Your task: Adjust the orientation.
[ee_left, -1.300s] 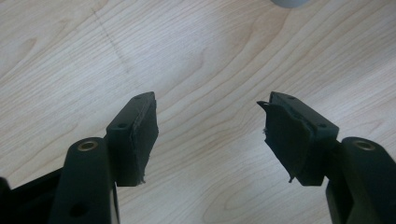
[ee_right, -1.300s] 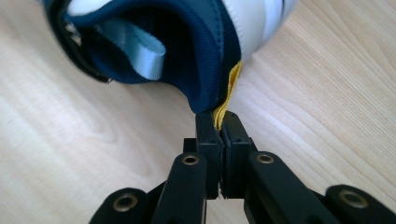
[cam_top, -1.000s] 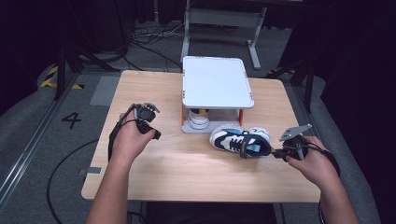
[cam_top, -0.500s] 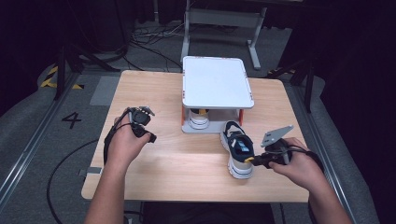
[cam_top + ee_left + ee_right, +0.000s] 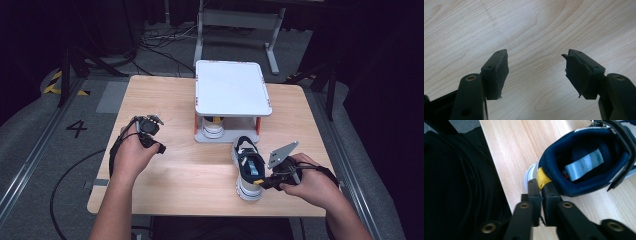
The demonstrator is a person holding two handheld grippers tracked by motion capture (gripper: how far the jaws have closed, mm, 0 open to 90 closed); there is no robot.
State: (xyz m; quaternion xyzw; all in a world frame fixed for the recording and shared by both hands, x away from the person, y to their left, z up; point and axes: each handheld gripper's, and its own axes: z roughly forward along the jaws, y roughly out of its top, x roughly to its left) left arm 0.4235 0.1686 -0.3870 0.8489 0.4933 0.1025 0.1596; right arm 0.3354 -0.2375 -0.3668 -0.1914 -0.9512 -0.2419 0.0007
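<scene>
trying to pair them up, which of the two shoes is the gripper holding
The navy shoe out on the open table: the right gripper pinches its yellow heel tab. The other shoe sits untouched under the white stand.

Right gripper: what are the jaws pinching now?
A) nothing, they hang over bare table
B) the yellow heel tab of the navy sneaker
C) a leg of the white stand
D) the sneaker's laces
B: in the right gripper view, the right gripper has its jaws nearly together on the yellow heel tab at the back of the navy sneaker, which lies on the table.
</scene>
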